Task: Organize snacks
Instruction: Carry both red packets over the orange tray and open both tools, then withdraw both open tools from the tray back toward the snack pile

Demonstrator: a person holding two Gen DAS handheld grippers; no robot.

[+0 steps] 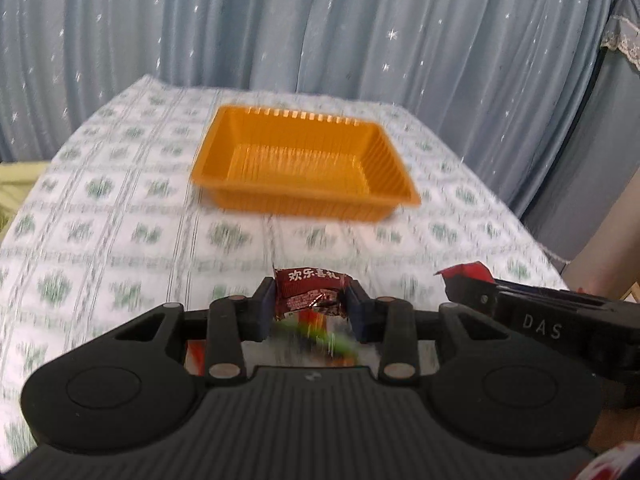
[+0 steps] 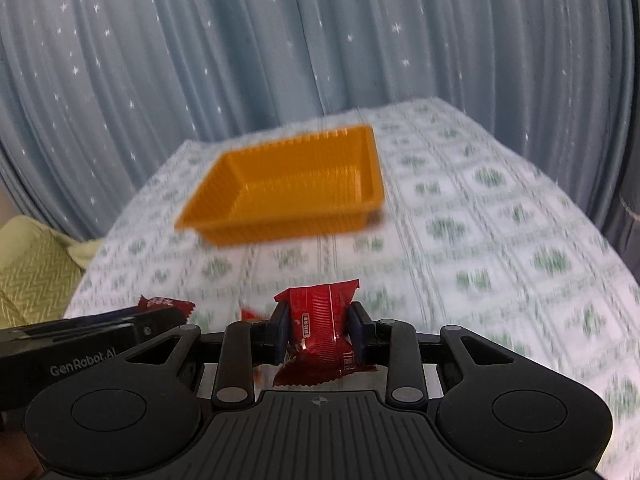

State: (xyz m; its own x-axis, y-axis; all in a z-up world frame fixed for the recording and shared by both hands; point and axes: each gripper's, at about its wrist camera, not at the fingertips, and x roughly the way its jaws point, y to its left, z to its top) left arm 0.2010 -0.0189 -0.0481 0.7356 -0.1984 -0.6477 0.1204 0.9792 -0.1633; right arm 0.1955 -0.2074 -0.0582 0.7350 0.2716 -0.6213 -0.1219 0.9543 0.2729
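An orange plastic tray [image 1: 224, 136] stands on the table ahead of both grippers and looks bare inside; it also shows in the right wrist view [image 2: 208, 200]. My left gripper [image 1: 311, 300] is shut on a dark red snack packet [image 1: 310, 292] with white characters, held above the cloth short of the tray. My right gripper [image 2: 320, 328] is shut on a bright red snack packet [image 2: 322, 332]. The right gripper shows at the right of the left wrist view [image 1: 464, 280], and the left gripper shows at the left of the right wrist view [image 2: 160, 312], each with its packet.
The table wears a white cloth with green flower squares [image 1: 100, 240]. Blue star-patterned curtains [image 1: 320, 20] hang behind it. A yellow-green cushion [image 2: 32, 272] lies off the table's left. Blurred snack wrappers [image 1: 320, 332] lie under the left gripper.
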